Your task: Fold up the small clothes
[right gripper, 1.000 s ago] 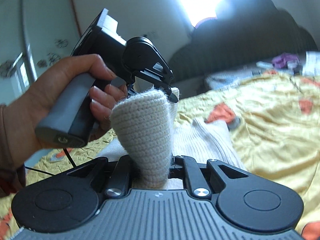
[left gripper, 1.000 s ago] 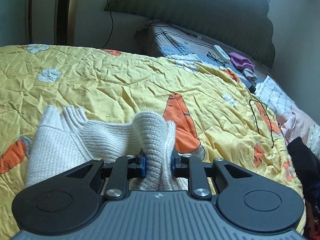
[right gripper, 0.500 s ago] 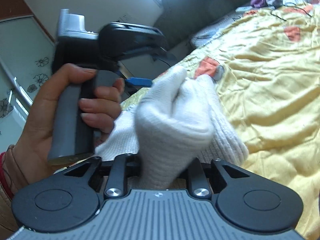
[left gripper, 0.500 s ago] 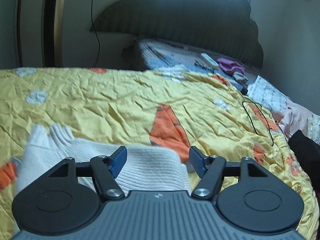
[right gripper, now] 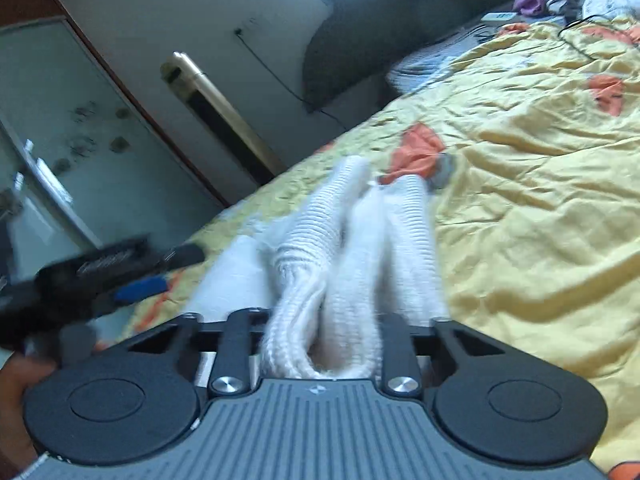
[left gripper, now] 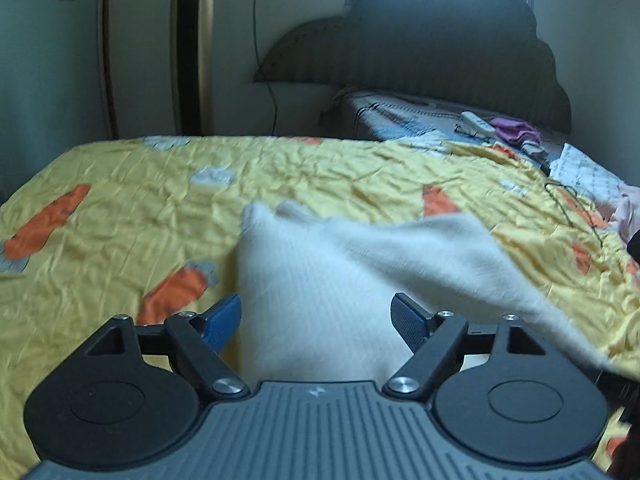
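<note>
Nearest the right wrist camera, the right gripper (right gripper: 320,332) has its jaws clamped on a thick bunch of the cream knitted garment (right gripper: 340,248), and they are closing further on it; the ribbed folds well up between the two black arms and hide the pads. From there the garment runs away from the camera onto the yellow bedspread (right gripper: 540,208), its ribbed ends lying near an orange carrot print.

To the left in that view, blurred, a hand (right gripper: 16,396) holds the left gripper (right gripper: 148,276), one blue pad showing at its tip beside the garment's edge.

In the left wrist view the left gripper (left gripper: 316,316) hovers over the garment (left gripper: 320,280) with its jaws wide apart and opening; the blue pads (left gripper: 222,322) stand clear on either side of the knit, which lies below and between them without being pressed. One side of the garment rests flat on the bedspread (left gripper: 120,208), while the right side is lifted and stretches off toward the lower right edge of the picture.

Farther off, the bedspread ends at a patterned pillow (left gripper: 404,120) with a white remote (left gripper: 476,122) and purple cloth (left gripper: 514,130) on it. Behind rises a dark scalloped headboard (left gripper: 420,48), and a gold and black tower unit (left gripper: 192,44) stands against the wall.
</note>
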Demonstrator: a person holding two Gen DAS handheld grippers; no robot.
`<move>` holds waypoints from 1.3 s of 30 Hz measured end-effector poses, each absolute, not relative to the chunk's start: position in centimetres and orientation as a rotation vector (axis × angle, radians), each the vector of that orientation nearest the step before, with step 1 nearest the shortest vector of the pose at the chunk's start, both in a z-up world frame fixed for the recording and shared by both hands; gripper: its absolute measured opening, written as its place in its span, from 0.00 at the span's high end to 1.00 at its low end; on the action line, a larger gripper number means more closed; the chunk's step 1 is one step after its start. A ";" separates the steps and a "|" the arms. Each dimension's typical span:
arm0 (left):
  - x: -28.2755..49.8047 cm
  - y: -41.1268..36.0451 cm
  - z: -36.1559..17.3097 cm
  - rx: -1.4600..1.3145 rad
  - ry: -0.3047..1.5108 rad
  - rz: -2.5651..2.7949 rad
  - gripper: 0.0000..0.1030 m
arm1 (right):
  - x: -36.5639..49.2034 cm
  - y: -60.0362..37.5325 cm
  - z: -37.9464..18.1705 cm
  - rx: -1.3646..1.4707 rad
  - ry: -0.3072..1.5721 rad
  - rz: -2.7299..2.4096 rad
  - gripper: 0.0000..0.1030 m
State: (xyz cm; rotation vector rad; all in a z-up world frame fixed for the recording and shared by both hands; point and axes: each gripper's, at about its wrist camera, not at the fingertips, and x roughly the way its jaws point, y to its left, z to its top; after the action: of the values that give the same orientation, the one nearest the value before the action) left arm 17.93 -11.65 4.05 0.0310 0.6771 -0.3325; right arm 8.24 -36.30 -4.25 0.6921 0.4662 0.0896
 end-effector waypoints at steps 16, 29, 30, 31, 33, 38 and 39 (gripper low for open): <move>18.4 -6.1 0.2 -0.211 0.773 -0.538 0.18 | 9.4 -35.5 -1.9 0.268 0.616 0.021 0.01; 23.8 -4.4 -4.3 -0.570 0.962 -0.726 0.16 | 16.7 -41.3 -6.8 0.714 0.716 0.369 0.23; 23.5 -4.6 -4.1 -0.540 0.940 -0.715 0.26 | 16.9 -41.2 -6.9 0.728 0.718 0.365 0.25; 23.1 -4.7 -3.8 -0.503 0.911 -0.709 0.37 | 17.0 -40.9 -6.8 0.729 0.716 0.359 0.25; 22.3 -4.7 -2.9 -0.454 0.856 -0.704 0.46 | 16.7 -40.2 -6.3 0.701 0.708 0.339 0.32; 20.5 -4.1 -0.2 -0.352 0.744 -0.666 0.50 | 15.7 -39.0 -4.8 0.732 0.636 0.352 0.39; 20.1 -4.0 0.3 -0.311 0.715 -0.658 0.50 | 15.8 -38.7 -4.3 0.730 0.616 0.367 0.39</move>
State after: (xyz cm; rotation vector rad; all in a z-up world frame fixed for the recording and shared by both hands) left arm 20.11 -4.00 0.29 -0.3109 0.7154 -0.6583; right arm 15.76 -38.74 -4.31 0.7304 0.6162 0.3671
